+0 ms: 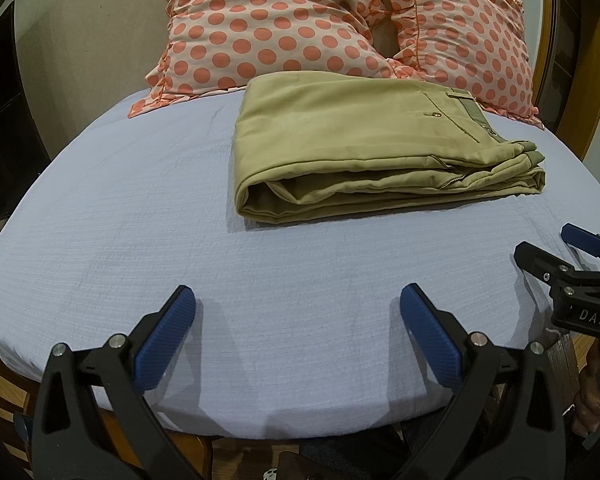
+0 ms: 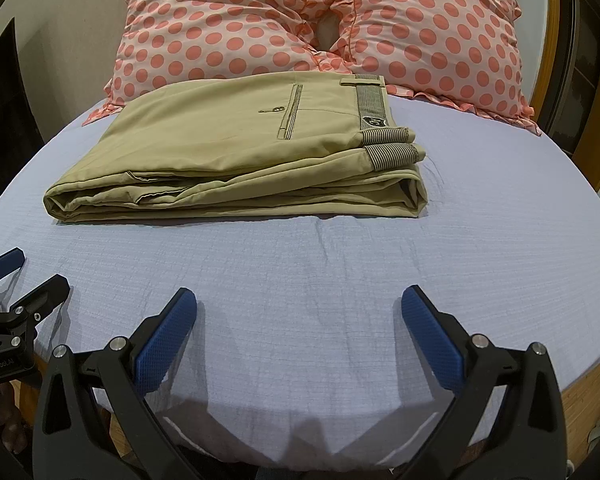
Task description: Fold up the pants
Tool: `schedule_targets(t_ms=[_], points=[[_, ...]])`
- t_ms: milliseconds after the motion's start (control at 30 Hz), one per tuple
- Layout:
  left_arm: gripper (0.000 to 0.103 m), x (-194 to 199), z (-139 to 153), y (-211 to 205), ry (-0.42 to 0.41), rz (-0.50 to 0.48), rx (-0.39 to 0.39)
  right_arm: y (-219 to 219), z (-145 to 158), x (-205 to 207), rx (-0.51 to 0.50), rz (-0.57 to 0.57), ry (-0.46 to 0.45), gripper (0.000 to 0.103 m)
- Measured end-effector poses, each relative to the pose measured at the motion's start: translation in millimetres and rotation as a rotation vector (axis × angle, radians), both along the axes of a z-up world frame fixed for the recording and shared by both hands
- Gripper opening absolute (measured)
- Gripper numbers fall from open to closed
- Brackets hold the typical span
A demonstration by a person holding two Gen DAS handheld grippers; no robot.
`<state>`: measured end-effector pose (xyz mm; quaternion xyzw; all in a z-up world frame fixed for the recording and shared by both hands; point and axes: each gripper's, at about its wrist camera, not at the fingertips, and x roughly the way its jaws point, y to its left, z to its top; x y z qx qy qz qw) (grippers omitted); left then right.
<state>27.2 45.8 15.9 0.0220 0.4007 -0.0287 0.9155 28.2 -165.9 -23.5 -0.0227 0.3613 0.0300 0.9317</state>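
right wrist: polka-dot pillows (image 2: 324, 28) behind folded pants (image 2: 236, 152)

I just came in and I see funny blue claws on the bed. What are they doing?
A person holds a gripper tool in each hand to fold clothes. The tan pants already lie folded in a neat stack on the light blue sheet, in front of two polka-dot pillows. The left gripper and the right gripper are both open, hold nothing, and sit over the near edge of the bed, apart from the pants. The folding looks done.
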Motion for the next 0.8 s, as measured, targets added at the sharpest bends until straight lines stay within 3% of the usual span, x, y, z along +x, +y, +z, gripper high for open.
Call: schedule_targets(t_ms=[800], points=[[0.101,4.0,1.0,0.8,0.035,-0.002,0.0,-0.1,-0.1,0.2,0.0,0.0,0.0,0.102]])
